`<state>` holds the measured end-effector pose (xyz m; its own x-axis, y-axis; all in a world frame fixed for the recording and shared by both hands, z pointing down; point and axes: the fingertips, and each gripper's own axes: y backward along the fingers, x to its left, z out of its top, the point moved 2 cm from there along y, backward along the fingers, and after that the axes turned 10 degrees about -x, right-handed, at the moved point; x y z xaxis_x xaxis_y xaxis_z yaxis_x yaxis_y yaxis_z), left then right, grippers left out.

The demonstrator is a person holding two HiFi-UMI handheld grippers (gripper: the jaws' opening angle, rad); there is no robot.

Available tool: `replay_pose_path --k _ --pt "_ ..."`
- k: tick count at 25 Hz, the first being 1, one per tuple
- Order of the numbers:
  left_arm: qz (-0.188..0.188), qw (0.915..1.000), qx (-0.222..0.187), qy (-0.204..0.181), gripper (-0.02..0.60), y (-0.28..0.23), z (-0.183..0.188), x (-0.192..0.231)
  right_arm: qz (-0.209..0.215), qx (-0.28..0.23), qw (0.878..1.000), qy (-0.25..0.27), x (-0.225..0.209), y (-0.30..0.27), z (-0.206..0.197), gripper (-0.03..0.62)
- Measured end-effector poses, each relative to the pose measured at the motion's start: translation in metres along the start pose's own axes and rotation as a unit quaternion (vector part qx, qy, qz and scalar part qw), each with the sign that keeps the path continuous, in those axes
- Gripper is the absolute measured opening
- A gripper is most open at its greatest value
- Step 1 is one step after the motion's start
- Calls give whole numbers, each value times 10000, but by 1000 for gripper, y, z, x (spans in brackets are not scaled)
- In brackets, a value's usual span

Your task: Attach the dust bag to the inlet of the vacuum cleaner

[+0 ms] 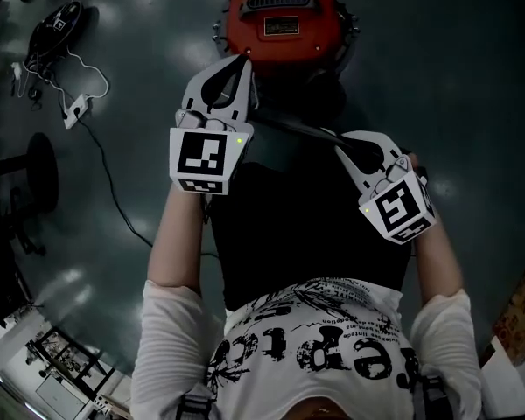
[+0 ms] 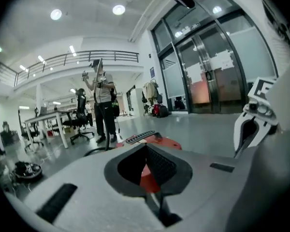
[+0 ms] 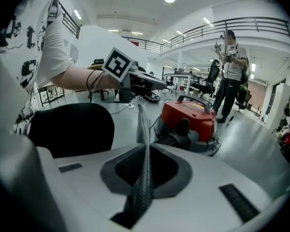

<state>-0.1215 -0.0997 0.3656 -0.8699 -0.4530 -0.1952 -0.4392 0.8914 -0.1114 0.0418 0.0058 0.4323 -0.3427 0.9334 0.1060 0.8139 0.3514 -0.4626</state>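
Note:
The red vacuum cleaner stands on the grey floor straight ahead, also seen as the vacuum cleaner with a black port on its near face. The black dust bag hangs in front of me. My right gripper is shut on its rim, and a strip of textured fabric rises from its jaws. My left gripper is shut, with the far end of the rim beside it. In the left gripper view its jaws show no fabric between them, only the red vacuum cleaner beyond.
A cable and power strip lie on the floor at the left, near a black device and a stool. Another person stands beyond the vacuum by desks and office chairs. Glass doors close the right side.

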Motion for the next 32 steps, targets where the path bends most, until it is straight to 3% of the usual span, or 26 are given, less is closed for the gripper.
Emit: replay_pose_path --k 1,4,8,11,17,22,26,32 --pt "-16 9996 -28 -290 3 -9 -1 8 42 6 10000 -3 0 -2 -1 26" --pt "-274 9935 124 -1101 106 -40 -9 21 136 34 9999 42 -3 -7 -3 26" --pt "-579 9816 487 -1756 158 -75 -27 30 185 3 9998 -13 -4 -17 -5 25" --pt "-689 9673 590 -2368 160 -93 -30 35 256 17 9997 38 -4 -24 -7 26" --pt "-1111 9365 922 -3195 160 -121 -36 33 264 -28 9994 232 -4 -28 -9 26" --pt "-1287 9299 968 -3306 146 -137 -43 30 166 -68 9997 180 -7 -28 -17 26" --pt "-1531 9071 793 -3840 116 -139 -44 29 49 -38 9998 200 -14 -27 -21 26" --pt "-1575 9087 818 -3777 115 -137 -44 29 -188 164 9968 756 -19 -27 -24 26"
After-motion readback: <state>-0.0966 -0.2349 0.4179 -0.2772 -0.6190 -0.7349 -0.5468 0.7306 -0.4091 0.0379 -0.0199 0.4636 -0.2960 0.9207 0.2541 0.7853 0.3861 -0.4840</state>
